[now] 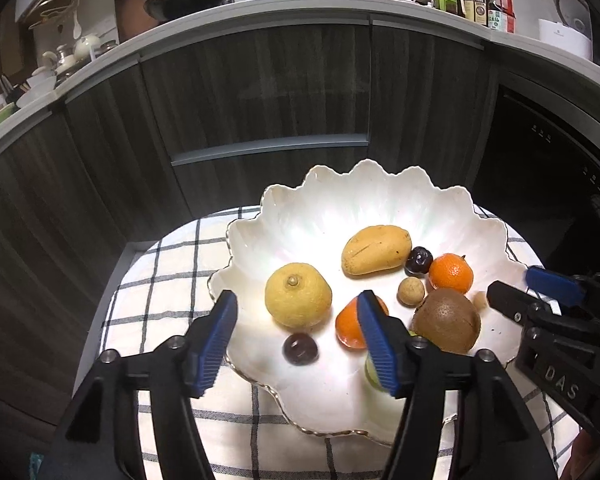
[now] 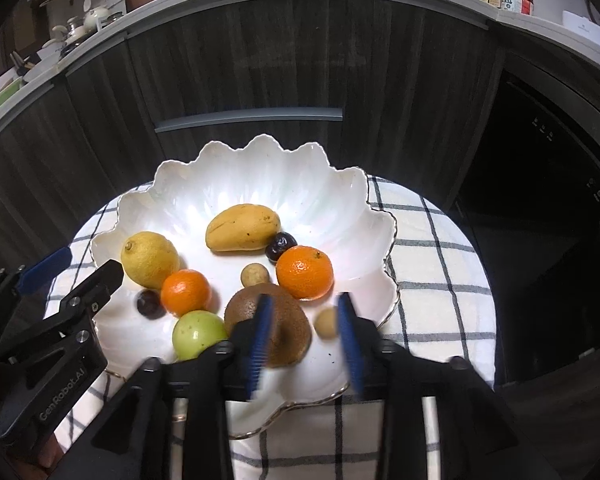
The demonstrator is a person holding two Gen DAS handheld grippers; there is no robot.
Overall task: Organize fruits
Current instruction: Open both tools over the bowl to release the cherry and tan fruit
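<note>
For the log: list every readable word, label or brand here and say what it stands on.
"DAS": raised letters on the body of the right gripper, left wrist view.
"GenRobot.AI": raised letters on the body of the left gripper, right wrist view.
Labels on the condiment bottles on the counter: too small and blurred to read.
Fruit and white bowl: no text.

Dim kitchen, bright glare on white bowl, fisheye-curved edges, right jaws motion-blurred

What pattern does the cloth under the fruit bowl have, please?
The cloth is white with a dark grid check, clearest in the right wrist view.
</note>
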